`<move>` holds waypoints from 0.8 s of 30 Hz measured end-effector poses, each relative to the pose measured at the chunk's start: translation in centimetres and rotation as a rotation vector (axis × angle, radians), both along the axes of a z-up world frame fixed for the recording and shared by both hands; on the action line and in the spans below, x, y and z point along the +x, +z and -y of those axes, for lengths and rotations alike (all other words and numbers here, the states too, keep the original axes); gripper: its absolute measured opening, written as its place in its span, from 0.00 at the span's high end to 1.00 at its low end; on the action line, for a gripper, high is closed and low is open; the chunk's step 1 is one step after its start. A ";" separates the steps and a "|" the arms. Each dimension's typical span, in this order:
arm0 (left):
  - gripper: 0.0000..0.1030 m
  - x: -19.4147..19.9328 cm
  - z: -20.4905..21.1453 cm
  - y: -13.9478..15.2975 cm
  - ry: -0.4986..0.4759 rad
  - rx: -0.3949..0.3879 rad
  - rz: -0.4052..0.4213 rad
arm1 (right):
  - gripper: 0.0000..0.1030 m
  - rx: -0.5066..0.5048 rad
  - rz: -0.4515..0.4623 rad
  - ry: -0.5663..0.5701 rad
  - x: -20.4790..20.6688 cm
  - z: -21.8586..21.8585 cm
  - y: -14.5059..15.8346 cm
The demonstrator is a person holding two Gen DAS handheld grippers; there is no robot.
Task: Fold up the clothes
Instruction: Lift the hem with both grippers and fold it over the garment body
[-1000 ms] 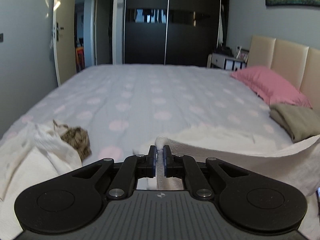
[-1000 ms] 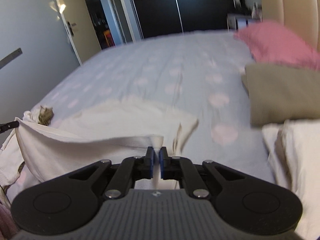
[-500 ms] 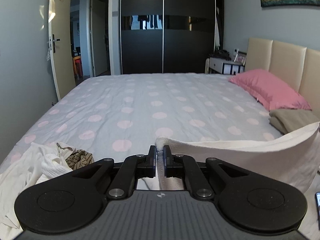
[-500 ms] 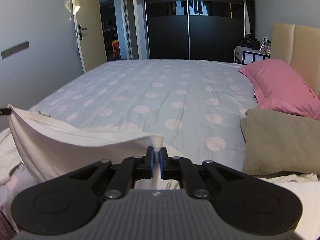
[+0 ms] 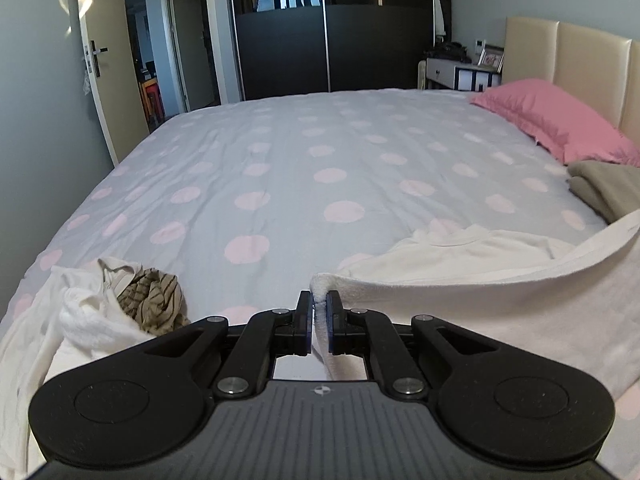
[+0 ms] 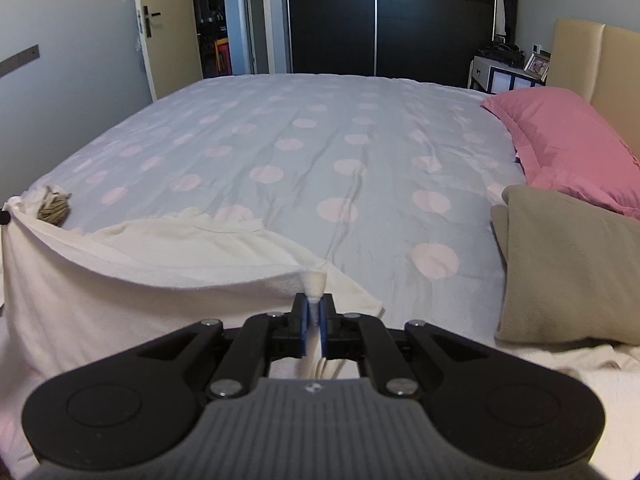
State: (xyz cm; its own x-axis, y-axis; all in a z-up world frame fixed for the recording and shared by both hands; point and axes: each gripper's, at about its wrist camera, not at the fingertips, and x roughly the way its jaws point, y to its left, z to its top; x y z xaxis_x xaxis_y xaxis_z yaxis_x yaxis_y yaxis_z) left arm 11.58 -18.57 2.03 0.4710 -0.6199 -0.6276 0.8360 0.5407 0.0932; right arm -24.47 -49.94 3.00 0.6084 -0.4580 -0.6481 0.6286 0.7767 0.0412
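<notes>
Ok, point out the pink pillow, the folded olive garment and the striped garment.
pink pillow [image 6: 560, 136], right wrist view, top face.
folded olive garment [image 6: 568, 264], right wrist view, top layer.
striped garment [image 5: 154, 300], left wrist view, crumpled middle.

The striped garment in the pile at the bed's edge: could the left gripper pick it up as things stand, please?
Probably not yet. The left gripper is shut on the white garment, so it would have to let go first; otherwise the striped garment lies uncovered just beside it.

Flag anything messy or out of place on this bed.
One thing: a crumpled heap of clothes, white with a striped piece, lies unfolded at the bed's near left edge. The olive garment by the pink pillow is neatly folded.
</notes>
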 end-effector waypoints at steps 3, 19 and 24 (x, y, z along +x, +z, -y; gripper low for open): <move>0.95 1.5 2.2 0.0 -0.013 0.014 0.027 | 0.93 -0.007 -0.007 -0.012 2.2 1.8 0.2; 0.96 9.1 12.0 -5.6 0.025 0.066 0.019 | 0.94 0.017 -0.027 -0.146 12.3 12.3 -4.5; 0.96 10.5 13.4 -7.9 0.055 0.092 -0.015 | 0.94 0.043 -0.037 -0.190 13.3 13.9 -6.9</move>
State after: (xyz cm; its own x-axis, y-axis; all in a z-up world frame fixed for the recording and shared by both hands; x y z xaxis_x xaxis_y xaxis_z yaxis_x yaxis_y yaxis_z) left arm 22.04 -31.92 -5.91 0.4928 -0.5325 -0.6881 0.8068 0.5758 0.1322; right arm -11.16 -63.88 -3.90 0.4892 -0.5335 -0.6900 0.7654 0.6419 0.0463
